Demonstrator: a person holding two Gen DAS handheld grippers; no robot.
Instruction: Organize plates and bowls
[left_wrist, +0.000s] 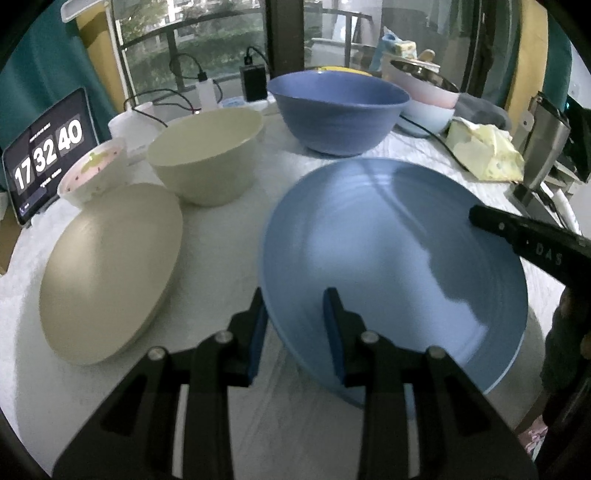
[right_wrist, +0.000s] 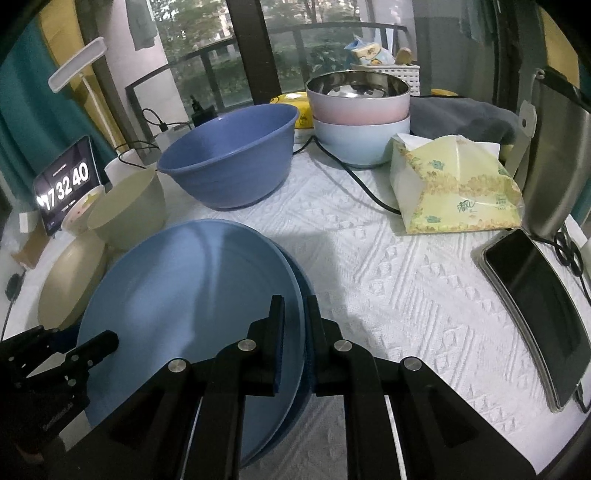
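A light blue plate (left_wrist: 388, 240) (right_wrist: 184, 288) is held tilted above the white cloth, and a darker blue edge shows under its right rim. My left gripper (left_wrist: 295, 314) is shut on its near left rim, one finger on the inside face and the other outside. My right gripper (right_wrist: 295, 314) is shut on the right rim; one of its fingers (left_wrist: 480, 218) shows in the left wrist view. A beige plate (left_wrist: 110, 273) lies to the left. Behind it stand a beige bowl (left_wrist: 207, 158) and a dark blue bowl (left_wrist: 340, 110).
Stacked pink and pale blue bowls (right_wrist: 358, 107) with a steel bowl inside stand at the back. A tissue pack (right_wrist: 454, 184), a dark tablet (right_wrist: 535, 295) and a cable lie at the right. A clock screen (left_wrist: 48, 147) and a small patterned bowl (left_wrist: 92, 173) are at the left.
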